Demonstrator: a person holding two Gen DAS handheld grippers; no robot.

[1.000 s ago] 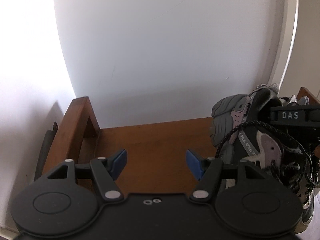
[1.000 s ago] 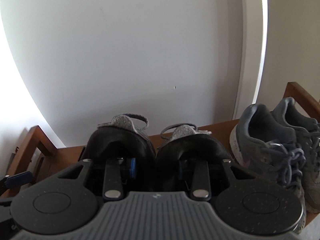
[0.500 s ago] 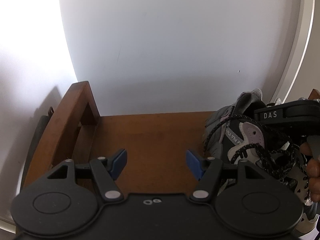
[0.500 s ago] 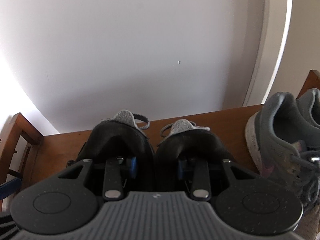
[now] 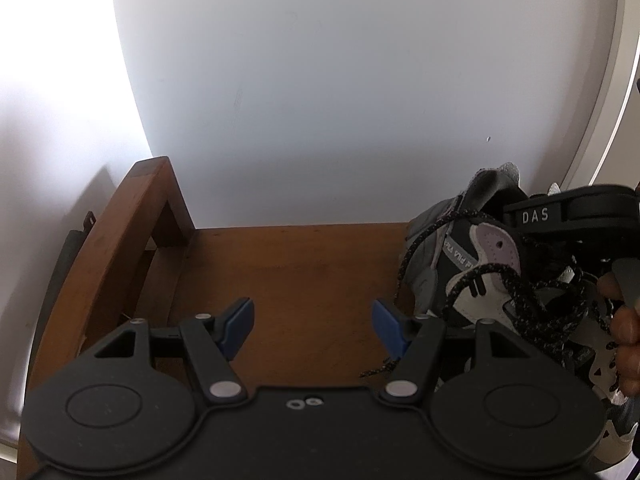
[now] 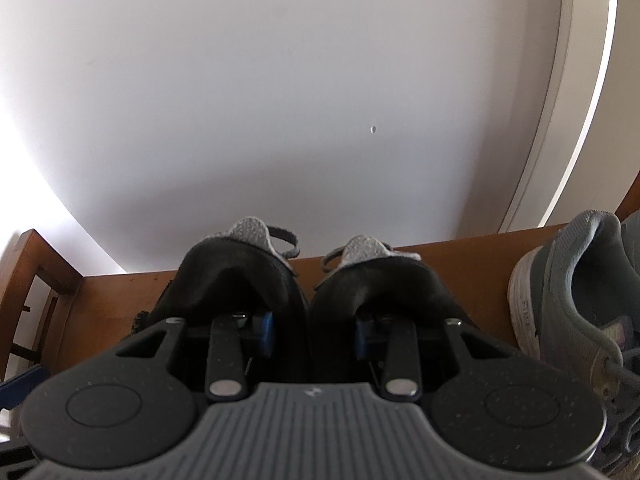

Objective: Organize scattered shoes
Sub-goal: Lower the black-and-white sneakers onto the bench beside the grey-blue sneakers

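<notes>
My right gripper (image 6: pixel 312 330) pinches the 2 dark sneakers (image 6: pixel 304 280) together: 1 blue finger sits inside each shoe's opening and the adjoining inner collars are squeezed between the pads. The pair sits toes toward the white wall (image 6: pixel 280 100), low over the wooden shelf (image 6: pixel 120 300); I cannot tell whether the soles are touching the boards. I hold this gripper tilted downward, and in the left wrist view its black body reads "DAS", with my right hand (image 5: pixel 624 332) gripping the handle at the picture's edge. A grey strip on the side of the near shoe carries "FILA" lettering, beside a pale lilac panel and speckled black laces. Just to the right of the pair, a grey running shoe (image 6: pixel 576 300) stands on the same shelf, heel toward me, with a 2nd grey one behind it at the frame edge. My left gripper (image 5: pixel 312 320) also points down, its blue fingers (image 5: pixel 240 320) spread wide over bare boards with nothing between them, near the shelf's curved wooden side rail (image 5: pixel 132 216).
</notes>
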